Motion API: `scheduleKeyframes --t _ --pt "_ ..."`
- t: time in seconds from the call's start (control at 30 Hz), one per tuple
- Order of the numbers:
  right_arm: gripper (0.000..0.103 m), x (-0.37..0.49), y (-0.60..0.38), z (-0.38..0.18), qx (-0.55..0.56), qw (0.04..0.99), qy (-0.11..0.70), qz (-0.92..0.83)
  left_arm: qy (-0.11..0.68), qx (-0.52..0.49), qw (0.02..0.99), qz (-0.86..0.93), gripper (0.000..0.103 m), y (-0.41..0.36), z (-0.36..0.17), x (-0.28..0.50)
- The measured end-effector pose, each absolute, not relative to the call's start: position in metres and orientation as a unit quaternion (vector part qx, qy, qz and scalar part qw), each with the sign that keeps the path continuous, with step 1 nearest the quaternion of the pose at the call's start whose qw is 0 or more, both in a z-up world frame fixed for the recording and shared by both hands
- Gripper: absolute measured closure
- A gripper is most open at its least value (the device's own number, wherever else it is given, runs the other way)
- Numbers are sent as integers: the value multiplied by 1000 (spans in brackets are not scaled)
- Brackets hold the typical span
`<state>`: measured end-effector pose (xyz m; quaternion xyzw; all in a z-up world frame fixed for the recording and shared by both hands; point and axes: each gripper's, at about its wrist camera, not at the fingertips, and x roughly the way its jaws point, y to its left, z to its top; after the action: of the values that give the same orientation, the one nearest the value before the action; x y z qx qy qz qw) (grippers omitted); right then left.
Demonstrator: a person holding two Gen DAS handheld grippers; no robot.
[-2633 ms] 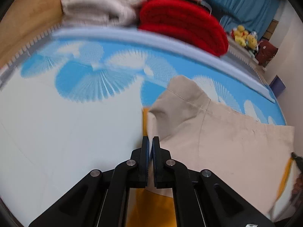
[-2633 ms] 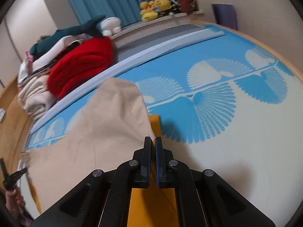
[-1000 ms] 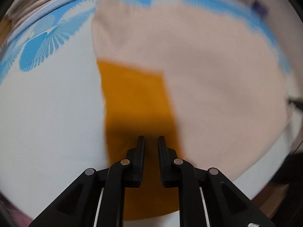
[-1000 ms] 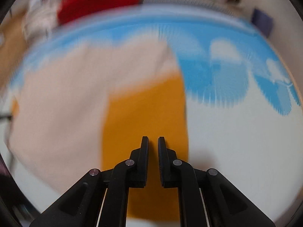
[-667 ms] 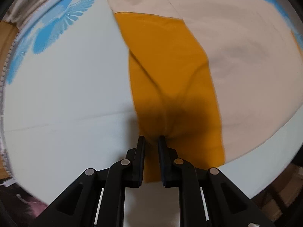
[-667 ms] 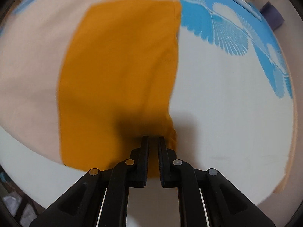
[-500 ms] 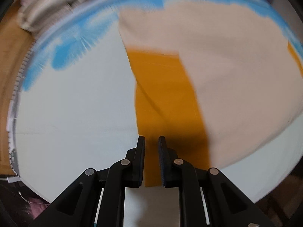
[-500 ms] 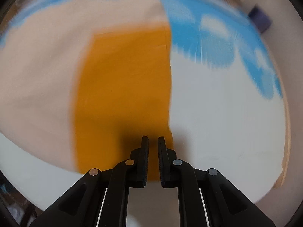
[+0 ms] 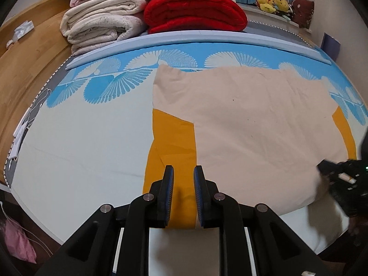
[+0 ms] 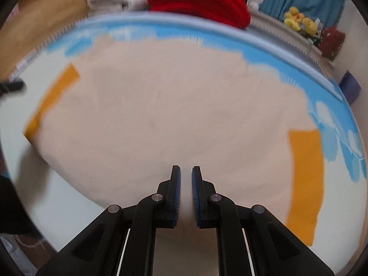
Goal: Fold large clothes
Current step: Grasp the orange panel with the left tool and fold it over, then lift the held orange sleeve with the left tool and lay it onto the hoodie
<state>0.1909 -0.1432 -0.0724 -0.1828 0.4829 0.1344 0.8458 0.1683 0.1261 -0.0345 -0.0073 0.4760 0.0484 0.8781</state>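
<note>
The garment (image 9: 248,124) lies flat on the bed (image 9: 76,142), one fold made, both grippers (image 9: 183,193) (image 10: 185,193) hovering narrowly parted and empty; I'd say they next need fresh edges to pinch.

Both grippers point steeply down over the garment (image 9: 241,124). The left gripper (image 9: 183,172) hangs above its orange sleeve, the right gripper (image 10: 185,172) above its beige middle; each shows a narrow gap holding nothing.
</note>
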Motion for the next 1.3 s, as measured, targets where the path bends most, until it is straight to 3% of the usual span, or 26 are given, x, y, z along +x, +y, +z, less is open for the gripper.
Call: scheduleKeyframes --t 0.2,0.37,0.43,0.5,0.8,1.3 --pt "92 191 -143 -80 -166 840 503 116 480 -55 874 55 86 136 -54 152" --pt "92 183 -140 -77 -181 847 483 125 507 -215 834 30 85 142 -88 140" --pt "92 184 -141 -93 -211 833 497 119 513 -248 821 31 70 145 -100 136" --pt "92 183 -141 -93 -212 834 496 117 519 -268 811 35 62 149 -108 133" --pt "92 185 -139 -91 -205 830 506 114 540 -357 761 44 45 170 -138 135" --pt "92 195 -149 -89 -190 831 508 123 485 -483 727 50 41 196 -165 150"
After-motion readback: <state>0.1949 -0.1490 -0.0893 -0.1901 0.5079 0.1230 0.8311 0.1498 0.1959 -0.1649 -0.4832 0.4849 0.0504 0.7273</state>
